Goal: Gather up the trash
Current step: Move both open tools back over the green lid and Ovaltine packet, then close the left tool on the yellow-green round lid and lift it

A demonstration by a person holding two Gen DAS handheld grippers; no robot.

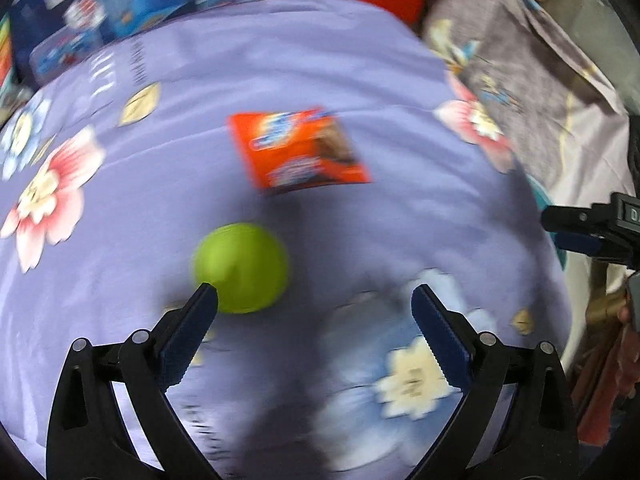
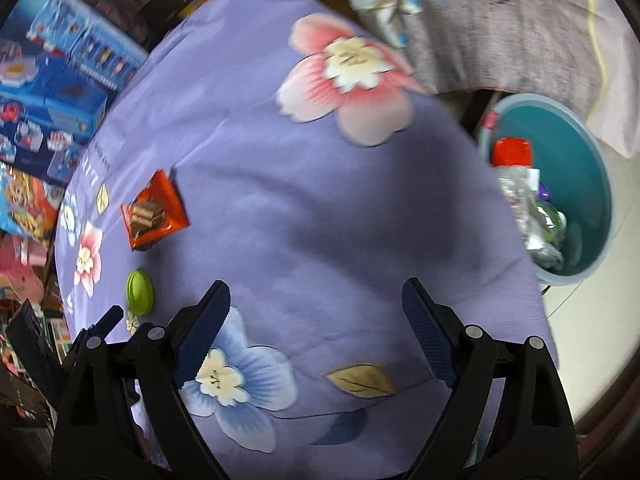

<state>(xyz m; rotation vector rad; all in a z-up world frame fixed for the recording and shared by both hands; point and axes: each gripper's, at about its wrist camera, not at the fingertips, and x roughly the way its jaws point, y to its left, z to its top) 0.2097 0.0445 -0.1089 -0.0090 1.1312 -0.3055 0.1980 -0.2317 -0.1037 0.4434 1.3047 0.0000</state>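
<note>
An orange snack wrapper (image 1: 301, 148) lies flat on the purple flowered cloth (image 1: 168, 184). A green ball-shaped piece (image 1: 241, 267) lies nearer, just ahead of my left gripper (image 1: 316, 296), which is open and empty above the cloth. In the right wrist view the same wrapper (image 2: 155, 210) and green piece (image 2: 140, 291) sit at the left. My right gripper (image 2: 316, 292) is open and empty over the cloth (image 2: 304, 200). A teal bin (image 2: 592, 184) off the table's right edge holds a crushed bottle with a red cap (image 2: 516, 168) and other waste.
Blue toy boxes (image 2: 60, 80) are stacked beyond the table's left side. A grey patterned fabric (image 2: 500, 28) hangs behind the bin. The right gripper's body shows at the right edge of the left wrist view (image 1: 600, 224). Pale floor (image 2: 592, 340) lies right of the table.
</note>
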